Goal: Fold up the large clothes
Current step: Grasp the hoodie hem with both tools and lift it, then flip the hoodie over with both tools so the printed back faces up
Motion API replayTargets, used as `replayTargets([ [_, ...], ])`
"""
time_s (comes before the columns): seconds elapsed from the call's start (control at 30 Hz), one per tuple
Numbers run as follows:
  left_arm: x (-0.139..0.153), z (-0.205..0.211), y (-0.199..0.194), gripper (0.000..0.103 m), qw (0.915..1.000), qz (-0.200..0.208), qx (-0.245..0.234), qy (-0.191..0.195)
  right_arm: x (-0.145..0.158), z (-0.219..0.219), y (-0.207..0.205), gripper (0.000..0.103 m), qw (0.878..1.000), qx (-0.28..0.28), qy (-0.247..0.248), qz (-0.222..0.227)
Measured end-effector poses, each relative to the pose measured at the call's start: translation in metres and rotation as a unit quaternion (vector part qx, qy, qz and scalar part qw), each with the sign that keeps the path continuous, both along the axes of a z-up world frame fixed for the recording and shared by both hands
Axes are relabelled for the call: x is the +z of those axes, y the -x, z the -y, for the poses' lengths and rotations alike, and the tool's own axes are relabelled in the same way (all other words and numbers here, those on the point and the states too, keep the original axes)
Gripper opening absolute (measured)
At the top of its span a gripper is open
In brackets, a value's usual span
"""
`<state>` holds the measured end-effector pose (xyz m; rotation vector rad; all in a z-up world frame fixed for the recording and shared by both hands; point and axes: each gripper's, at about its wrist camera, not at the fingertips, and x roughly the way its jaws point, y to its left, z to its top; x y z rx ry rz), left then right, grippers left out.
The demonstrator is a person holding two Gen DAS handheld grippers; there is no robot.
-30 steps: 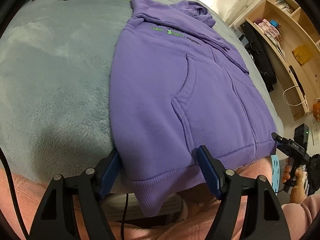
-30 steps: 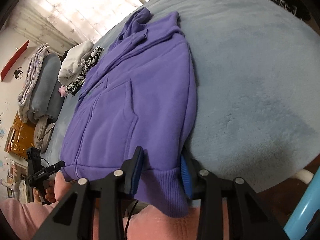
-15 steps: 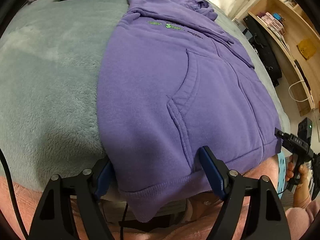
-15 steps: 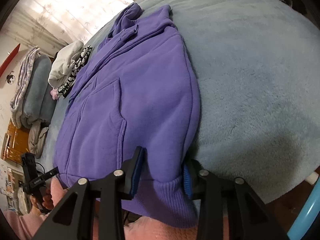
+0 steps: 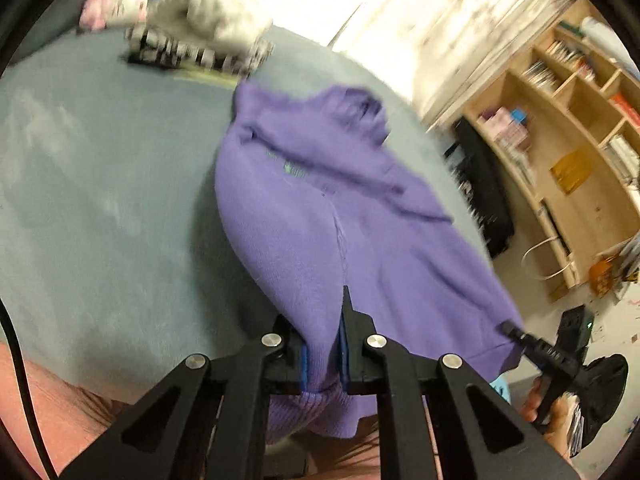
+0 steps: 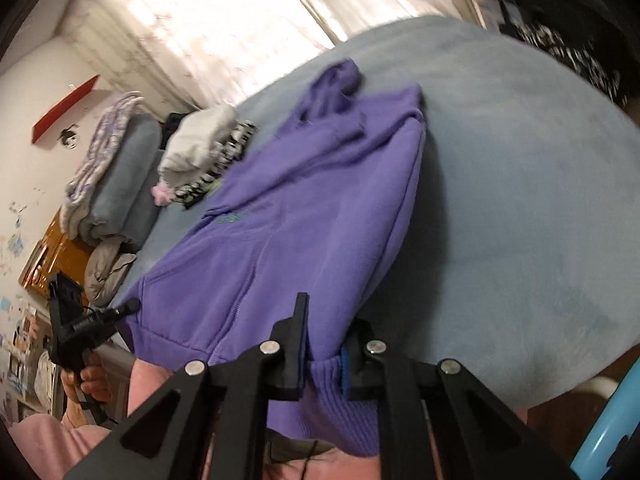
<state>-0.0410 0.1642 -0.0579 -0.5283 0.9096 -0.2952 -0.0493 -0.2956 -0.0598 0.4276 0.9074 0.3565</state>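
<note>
The left gripper (image 5: 322, 354) points forward and downward, and its jaws have just been closing; the blue pads (image 5: 305, 360) now pinch purple cloth between them. The right gripper (image 6: 324, 354) tilts down likewise, its jaws also just closing, with a ribbed hem clamped between its pads (image 6: 345, 368). In the left wrist view the right hand (image 5: 550, 412) sits at four o'clock. In the right wrist view the left hand (image 6: 86, 380) sits at eight o'clock, probably wrapped around its handle.

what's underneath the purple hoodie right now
The grey-blue fleece blanket lies under the purple hoodie, whose hem both grippers pinch. What lies beneath its middle is covered.
</note>
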Motion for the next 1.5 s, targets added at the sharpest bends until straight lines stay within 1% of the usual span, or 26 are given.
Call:
replayTargets([
  [0.1, 0.03, -0.004, 0.012, 0.008, 0.9996, 0.027, 0.006, 0.002, 0.019, -0.007, 0.008, 0.011, 1.0, 0.007, -0.007, 0.019],
  [0.2, 0.05, -0.015, 0.026, 0.008, 0.9993, 0.029, 0.009, 0.022, 0.042, -0.014, 0.023, 0.011, 0.999, 0.019, -0.012, 0.037],
  [0.27, 0.059, -0.022, 0.033, 0.008, 0.9992, 0.022, 0.011, 0.03, 0.056, -0.01, 0.035, 0.011, 0.999, 0.022, -0.021, 0.045],
  [0.33, 0.065, -0.032, 0.041, 0.008, 0.9987, 0.008, 0.015, 0.048, 0.065, -0.003, 0.042, 0.011, 0.998, 0.017, -0.031, 0.047],
  [0.43, 0.059, -0.047, 0.039, 0.008, 0.9973, -0.014, 0.03, 0.065, 0.072, 0.013, 0.042, 0.011, 0.998, -0.006, -0.051, 0.044],
  [0.53, 0.048, -0.055, 0.022, 0.008, 0.9958, -0.032, 0.043, 0.074, 0.064, 0.029, 0.026, 0.011, 0.996, -0.032, -0.08, 0.032],
  [0.63, 0.036, -0.054, -0.012, 0.009, 0.9938, -0.055, 0.04, 0.088, 0.048, 0.039, -0.005, 0.011, 0.992, -0.057, -0.116, 0.001],
  [0.7, 0.033, -0.049, -0.04, 0.009, 0.9943, -0.05, 0.037, 0.086, 0.039, 0.042, -0.035, 0.011, 0.988, -0.068, -0.139, -0.015],
  [0.77, 0.038, -0.042, -0.072, 0.01, 0.9955, -0.036, 0.036, 0.079, 0.038, 0.044, -0.065, 0.011, 0.985, -0.075, -0.154, -0.017],
  [0.83, 0.044, -0.038, -0.106, 0.012, 0.9965, -0.017, 0.035, 0.074, 0.041, 0.043, -0.094, 0.012, 0.985, -0.084, -0.152, -0.014],
  [0.87, 0.045, -0.037, -0.127, 0.015, 0.9963, -0.014, 0.038, 0.076, 0.042, 0.044, -0.116, 0.014, 0.985, -0.09, -0.15, -0.012],
  [0.9, 0.044, -0.036, -0.145, 0.023, 0.9961, -0.012, 0.038, 0.079, 0.041, 0.045, -0.131, 0.016, 0.984, -0.094, -0.148, -0.013],
  [0.93, 0.041, -0.034, -0.17, 0.026, 0.9961, -0.01, 0.036, 0.08, 0.039, 0.046, -0.153, 0.018, 0.984, -0.107, -0.141, -0.023],
  [0.97, 0.038, -0.032, -0.188, 0.037, 0.9959, -0.014, 0.038, 0.081, 0.036, 0.048, -0.17, 0.03, 0.983, -0.114, -0.137, -0.035],
  [1.0, 0.033, -0.031, -0.206, 0.055, 0.9954, -0.017, 0.04, 0.086, 0.031, 0.048, -0.189, 0.039, 0.982, -0.121, -0.136, -0.05],
  [1.03, 0.029, -0.031, -0.22, 0.065, 0.9949, -0.015, 0.048, 0.088, 0.027, 0.049, -0.204, 0.058, 0.981, -0.127, -0.138, -0.051],
  [1.07, 0.024, -0.033, -0.234, 0.081, 0.994, -0.01, 0.06, 0.091, 0.024, 0.049, -0.214, 0.072, 0.981, -0.134, -0.136, -0.043],
  [1.1, 0.02, -0.035, -0.247, 0.088, 0.9934, -0.003, 0.063, 0.096, 0.021, 0.048, -0.225, 0.075, 0.981, -0.143, -0.129, -0.028],
  [1.13, 0.014, -0.036, -0.26, 0.088, 0.9929, -0.001, 0.068, 0.098, 0.018, 0.047, -0.232, 0.076, 0.982, -0.142, -0.124, -0.021],
  [1.2, -0.001, -0.038, -0.28, 0.088, 0.9934, -0.014, 0.074, 0.086, 0.005, 0.041, -0.248, 0.076, 0.985, -0.134, -0.103, -0.027],
  [1.3, -0.031, -0.035, -0.304, 0.087, 0.9957, -0.044, 0.065, 0.048, -0.023, 0.034, -0.269, 0.076, 0.989, -0.119, -0.064, -0.055],
  [1.33, -0.043, -0.031, -0.314, 0.087, 0.9964, -0.057, 0.058, 0.023, -0.031, 0.033, -0.275, 0.076, 0.99, -0.116, -0.056, -0.062],
  [1.43, -0.066, -0.021, -0.329, 0.087, 0.9965, -0.071, 0.029, -0.035, -0.053, 0.03, -0.291, 0.076, 0.991, -0.111, -0.014, -0.071],
  [1.5, -0.078, -0.009, -0.341, 0.085, 0.9934, -0.072, 0.005, -0.089, -0.063, 0.027, -0.303, 0.076, 0.991, -0.109, 0.029, -0.067],
])
